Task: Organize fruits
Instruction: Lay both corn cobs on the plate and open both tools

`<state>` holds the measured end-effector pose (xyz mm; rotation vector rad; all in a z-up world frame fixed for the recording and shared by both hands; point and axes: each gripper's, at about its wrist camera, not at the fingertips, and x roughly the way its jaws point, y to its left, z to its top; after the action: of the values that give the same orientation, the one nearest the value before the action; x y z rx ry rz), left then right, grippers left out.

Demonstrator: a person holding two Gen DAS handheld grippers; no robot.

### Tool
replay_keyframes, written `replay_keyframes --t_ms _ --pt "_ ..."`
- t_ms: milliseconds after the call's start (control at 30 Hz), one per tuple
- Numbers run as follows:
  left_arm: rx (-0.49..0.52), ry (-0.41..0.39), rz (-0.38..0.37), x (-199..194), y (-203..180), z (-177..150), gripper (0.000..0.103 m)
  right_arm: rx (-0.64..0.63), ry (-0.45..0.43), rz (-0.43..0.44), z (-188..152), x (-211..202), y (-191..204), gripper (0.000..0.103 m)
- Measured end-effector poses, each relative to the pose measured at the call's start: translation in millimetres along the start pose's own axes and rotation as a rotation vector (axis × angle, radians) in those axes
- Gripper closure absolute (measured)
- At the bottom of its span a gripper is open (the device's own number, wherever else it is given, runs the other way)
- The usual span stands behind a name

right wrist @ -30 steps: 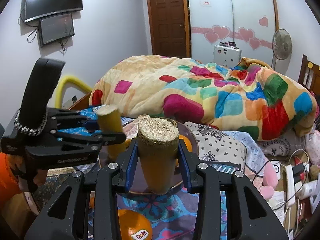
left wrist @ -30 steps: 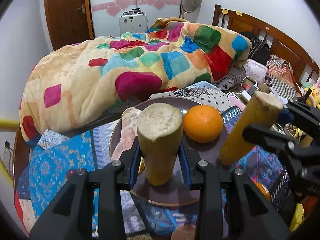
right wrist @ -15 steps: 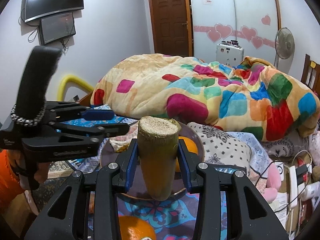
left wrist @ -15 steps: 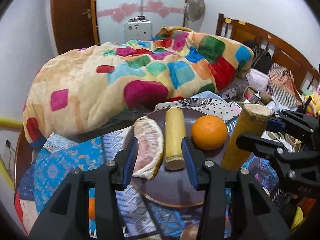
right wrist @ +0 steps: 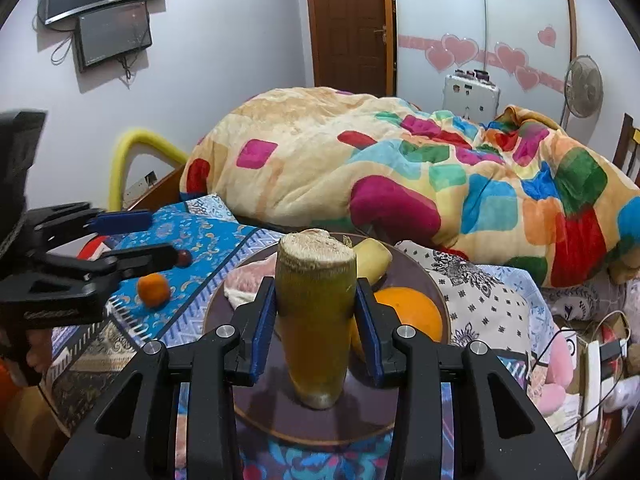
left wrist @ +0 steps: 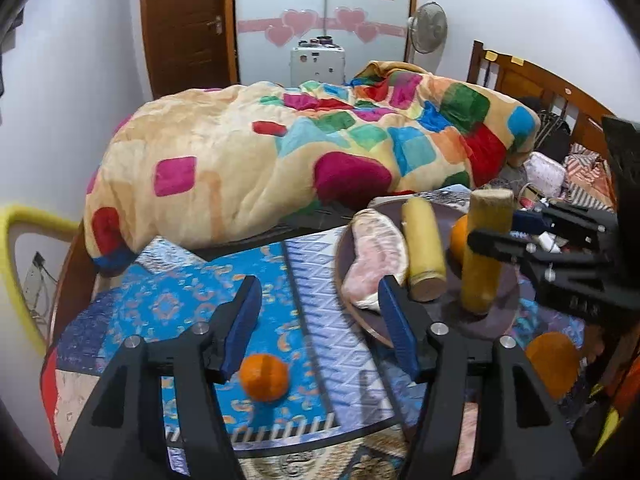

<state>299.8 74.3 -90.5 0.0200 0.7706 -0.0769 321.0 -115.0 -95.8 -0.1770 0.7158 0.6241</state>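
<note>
Right claw (right wrist: 316, 314): I am clamping an upright sugarcane piece (right wrist: 316, 316), its base touching the brown plate (right wrist: 416, 412). Left claw (left wrist: 320, 330): I am holding it wide, empty; small orange (left wrist: 264, 376) lying just ahead on blue cloth (left wrist: 176, 304).

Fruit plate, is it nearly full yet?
Partly. The plate already holds a pomelo slice, one cane piece and an orange. The right tongs hold a second cane piece upright on it. The small orange waits near the open left tongs.
</note>
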Motion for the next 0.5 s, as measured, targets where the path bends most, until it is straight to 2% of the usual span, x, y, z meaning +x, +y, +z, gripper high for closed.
replay_keyframes --t_ms 133,200,233,367,500 --pt "-0.005 -0.019 0.014 -8 9 -8 0.04 -0.005 0.0 -0.079 5 1 0 0.064" --pt "-0.013 -0.021 0.008 -11 12 -11 0.039 -0.008 -0.012 -0.103 5 -5 0 0.054" --pt "-0.014 -0.025 0.01 -15 13 -13 0.039 -0.005 -0.016 -0.104 5 -8 -1 0.053" --pt "0.001 -0.058 0.032 -31 7 -19 0.037 -0.014 -0.032 -0.125 2 -24 2 0.053" --pt "0.009 -0.088 0.04 -48 0 -25 0.032 0.003 -0.045 -0.111 -6 -45 6 0.053"
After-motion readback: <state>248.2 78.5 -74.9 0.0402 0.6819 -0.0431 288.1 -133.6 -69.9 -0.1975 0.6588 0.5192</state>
